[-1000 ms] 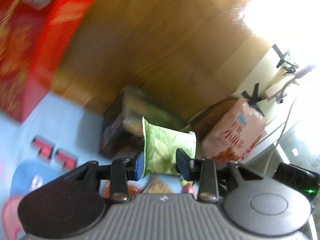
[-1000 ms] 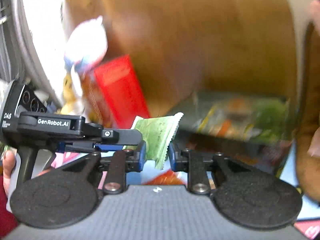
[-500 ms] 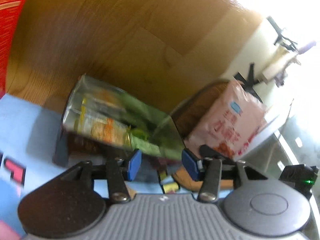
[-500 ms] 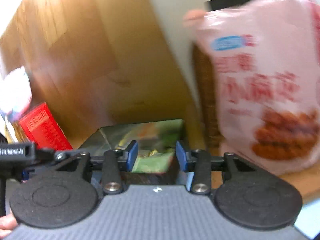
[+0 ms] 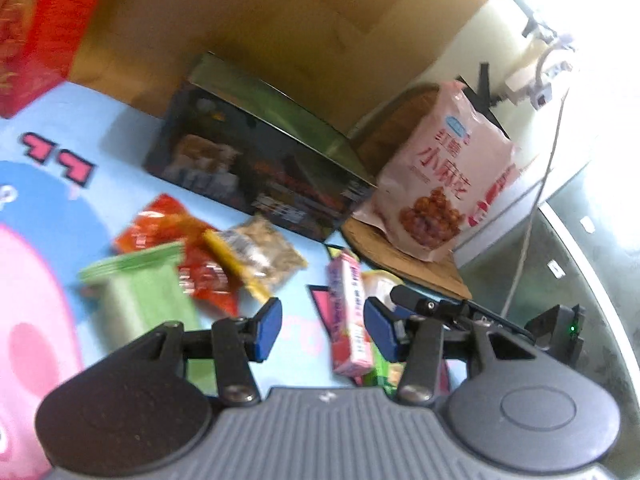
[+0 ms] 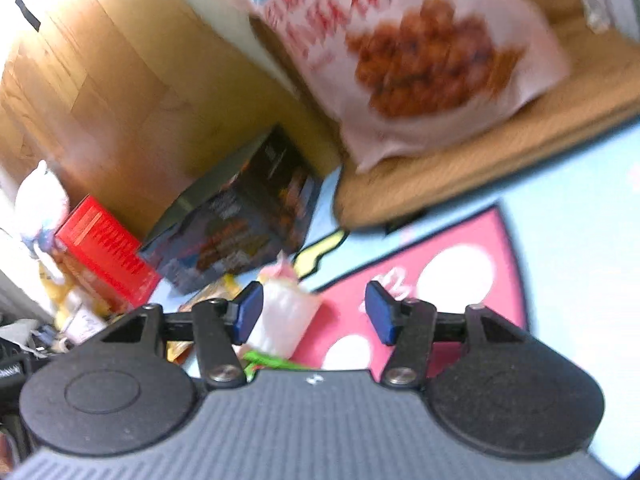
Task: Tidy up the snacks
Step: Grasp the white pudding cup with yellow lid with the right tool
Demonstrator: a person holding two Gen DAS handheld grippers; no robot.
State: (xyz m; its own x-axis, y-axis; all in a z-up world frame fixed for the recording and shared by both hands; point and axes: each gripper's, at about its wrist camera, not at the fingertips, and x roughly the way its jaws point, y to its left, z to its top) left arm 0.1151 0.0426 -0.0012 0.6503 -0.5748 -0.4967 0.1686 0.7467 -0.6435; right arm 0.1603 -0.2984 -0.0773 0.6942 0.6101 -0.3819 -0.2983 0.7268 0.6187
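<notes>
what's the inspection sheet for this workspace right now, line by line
surface: blue cartoon mat on wood floor
job's things: dark open box; green packet, red packet, clear nut packet, pink stick pack loose on mat
clutter: pink snack bag upright on wicker tray; red box
grippers: left gripper and right gripper open, holding nothing
cables: white cable at right
surroundings: cream wall, bright glare
</notes>
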